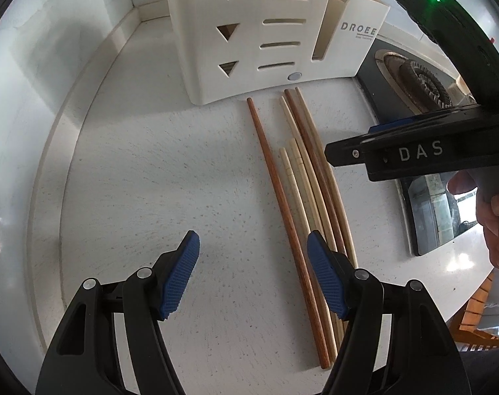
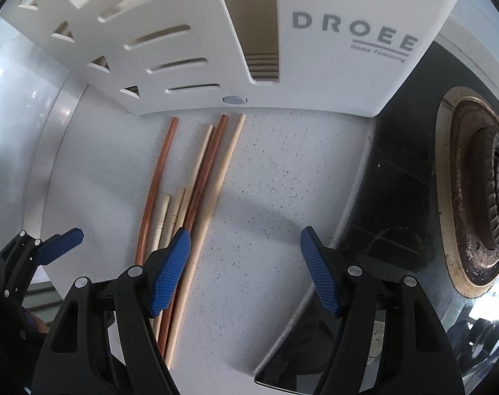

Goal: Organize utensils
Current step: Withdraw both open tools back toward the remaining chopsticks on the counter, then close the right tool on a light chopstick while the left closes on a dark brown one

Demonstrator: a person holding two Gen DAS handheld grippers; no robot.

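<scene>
Left wrist view: speckled white counter (image 1: pixel 170 171), centre; cream utensil holder (image 1: pixel 249 33), top centre; chopsticks (image 1: pixel 302 177) loose on counter below it, centre right. Left gripper (image 1: pixel 253 263) and right gripper (image 2: pixel 246 263): jaws spread, nothing between them.

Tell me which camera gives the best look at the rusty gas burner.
The right wrist view: the rusty round gas burner shows large along its right edge. The left wrist view catches only part of it, smaller, behind the right gripper's black body.
</scene>
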